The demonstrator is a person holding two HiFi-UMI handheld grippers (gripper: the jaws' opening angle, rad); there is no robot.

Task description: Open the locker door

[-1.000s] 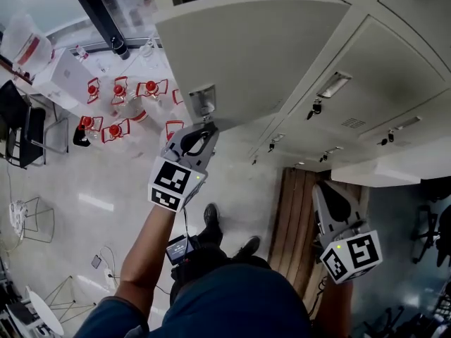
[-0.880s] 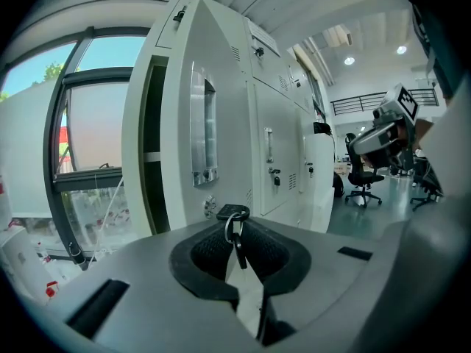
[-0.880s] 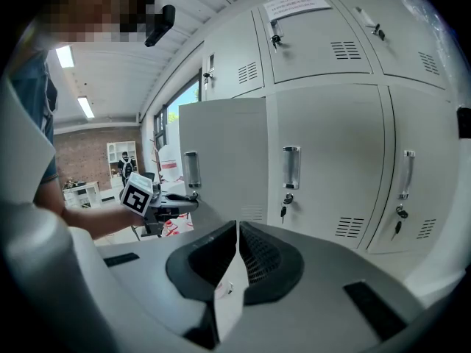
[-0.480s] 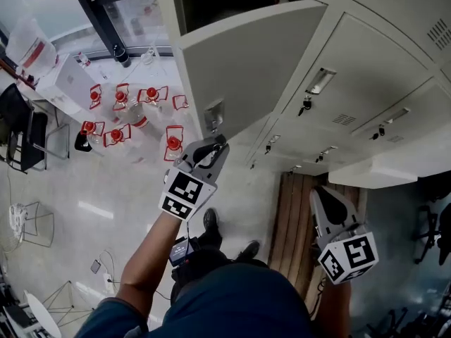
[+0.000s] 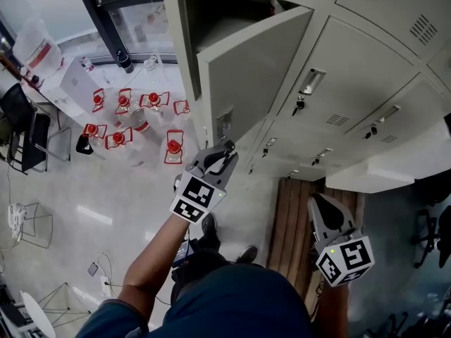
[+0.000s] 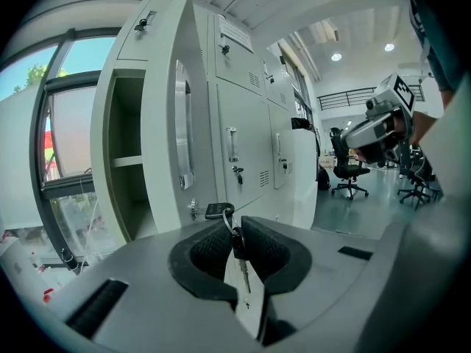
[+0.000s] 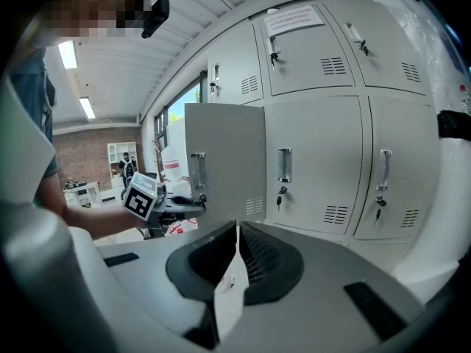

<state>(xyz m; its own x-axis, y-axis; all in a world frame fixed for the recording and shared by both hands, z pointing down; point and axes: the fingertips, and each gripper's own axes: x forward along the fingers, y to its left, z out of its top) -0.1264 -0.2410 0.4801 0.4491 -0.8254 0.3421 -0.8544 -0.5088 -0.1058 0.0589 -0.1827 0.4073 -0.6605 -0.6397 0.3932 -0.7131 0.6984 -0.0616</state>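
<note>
The grey locker door (image 5: pixel 254 76) stands part-way open, and the dark compartment (image 5: pixel 211 13) behind it shows. My left gripper (image 5: pixel 227 150) sits at the door's lower free edge, just below its lock. In the left gripper view the jaws of the left gripper (image 6: pixel 234 232) are shut on a key ring with a small key (image 6: pixel 241 259) hanging from it. The ring leads to the black key head (image 6: pixel 218 210) in the lock of the door (image 6: pixel 165 123). My right gripper (image 5: pixel 318 204) hangs low at the right, away from the lockers. Its jaws (image 7: pixel 236 234) are shut, nothing between them.
More closed lockers (image 5: pixel 366 83) with handles and keys run to the right of the open one. Several red-capped water jugs (image 5: pixel 120 111) stand on the floor at the left. A wooden bench (image 5: pixel 289 210) lies below the lockers, and a black chair (image 5: pixel 21 132) is at the far left.
The door has swung further open, showing more of the compartment. My left gripper has moved with the door's edge. The right gripper has hardly moved.
</note>
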